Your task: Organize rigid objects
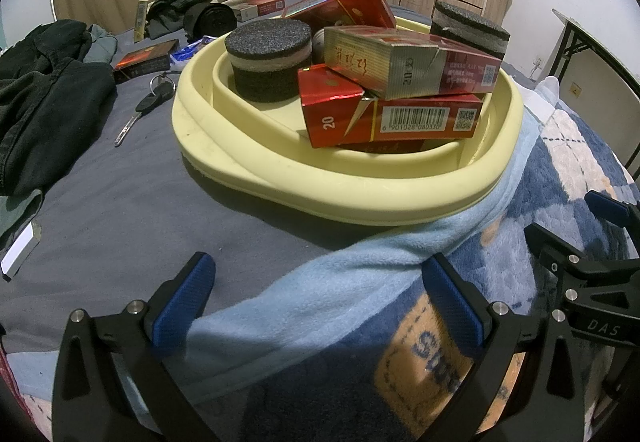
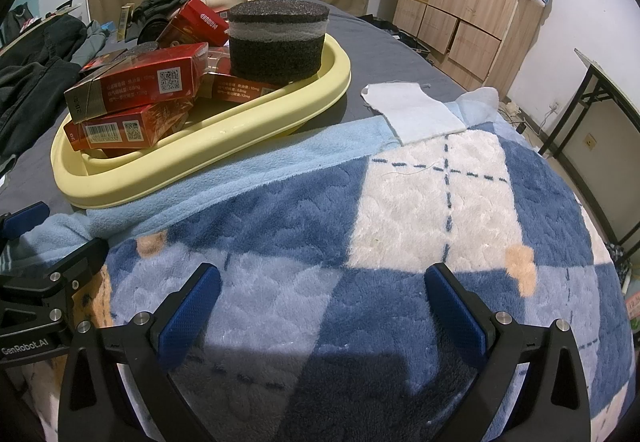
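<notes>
Ahead and left of the yellow tray, a red box lies long-side toward the tray on the grey sheet, nearer the left gripper than the right gripper, both spread wide and empty.

The yellow tray was crowded: red boxes piled in its right half and a foam puck in its left, with only a narrow bare strip at the near rim. In the lower left of the left wrist view, grey sheet lay open, bounded by dark clothes and a key. In the right wrist view, the blanket was free across the lower frame, apart from a white cloth.
</notes>
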